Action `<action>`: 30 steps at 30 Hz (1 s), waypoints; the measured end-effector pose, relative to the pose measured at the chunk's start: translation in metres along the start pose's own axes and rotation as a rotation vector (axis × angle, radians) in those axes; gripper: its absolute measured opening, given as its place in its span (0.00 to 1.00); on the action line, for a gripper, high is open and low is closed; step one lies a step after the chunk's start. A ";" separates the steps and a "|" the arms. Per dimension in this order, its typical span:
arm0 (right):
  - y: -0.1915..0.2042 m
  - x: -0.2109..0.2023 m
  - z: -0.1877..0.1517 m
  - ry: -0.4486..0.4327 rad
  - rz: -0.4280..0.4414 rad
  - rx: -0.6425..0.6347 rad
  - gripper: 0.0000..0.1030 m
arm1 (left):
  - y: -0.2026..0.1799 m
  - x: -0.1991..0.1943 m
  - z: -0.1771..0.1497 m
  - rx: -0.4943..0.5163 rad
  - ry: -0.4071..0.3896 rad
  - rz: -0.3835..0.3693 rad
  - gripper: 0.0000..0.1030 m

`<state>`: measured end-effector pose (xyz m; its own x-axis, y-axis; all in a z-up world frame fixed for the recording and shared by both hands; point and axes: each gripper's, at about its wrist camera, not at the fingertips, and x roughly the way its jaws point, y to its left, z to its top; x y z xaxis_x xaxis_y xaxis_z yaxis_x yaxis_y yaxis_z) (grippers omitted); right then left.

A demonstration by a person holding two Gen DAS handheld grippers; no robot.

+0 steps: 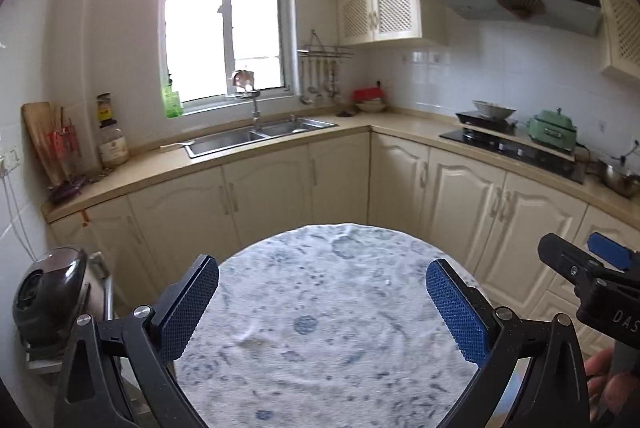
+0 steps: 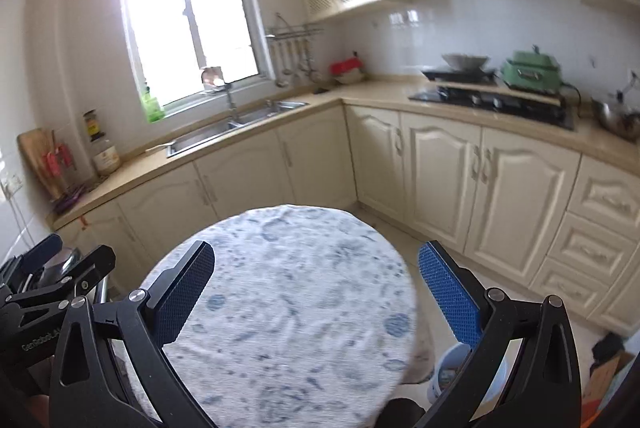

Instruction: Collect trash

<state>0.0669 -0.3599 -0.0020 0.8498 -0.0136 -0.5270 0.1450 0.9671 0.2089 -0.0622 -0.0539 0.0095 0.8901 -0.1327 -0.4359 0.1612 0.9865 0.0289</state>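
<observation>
A round table (image 1: 320,308) with a white and blue patterned cloth stands in front of me; it also shows in the right wrist view (image 2: 288,300). I see no trash on its cloth. My left gripper (image 1: 322,308) is open and empty above the table's near side. My right gripper (image 2: 316,300) is open and empty above the same table. The right gripper also shows at the right edge of the left wrist view (image 1: 592,268). A pale blue bin (image 2: 452,376) stands on the floor right of the table, partly hidden by my right finger.
Cream cabinets and a beige counter (image 1: 224,164) wrap the far wall, with a sink (image 1: 260,136), a stove (image 1: 512,148) and a green pot (image 1: 554,130). A dark appliance (image 1: 48,292) sits at the left. A cardboard box (image 2: 604,376) lies on the floor at the right.
</observation>
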 end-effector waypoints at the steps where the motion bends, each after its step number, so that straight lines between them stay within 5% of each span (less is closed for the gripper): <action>1: 0.015 -0.002 0.001 -0.007 0.005 -0.018 1.00 | 0.007 -0.012 -0.002 -0.010 -0.009 0.017 0.99; 13: 0.101 -0.034 -0.006 -0.058 0.071 -0.127 1.00 | 0.059 -0.100 -0.026 -0.082 -0.094 0.100 0.99; 19: 0.109 -0.041 -0.009 -0.064 0.064 -0.141 1.00 | 0.063 -0.092 -0.040 -0.094 -0.103 0.130 0.99; 30: 0.108 -0.050 -0.007 -0.070 0.041 -0.146 1.00 | 0.079 -0.072 -0.020 -0.134 -0.084 0.079 0.99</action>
<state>0.0369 -0.2531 0.0409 0.8876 0.0136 -0.4604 0.0387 0.9938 0.1041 -0.1219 0.0358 0.0251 0.9313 -0.0562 -0.3598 0.0362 0.9974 -0.0621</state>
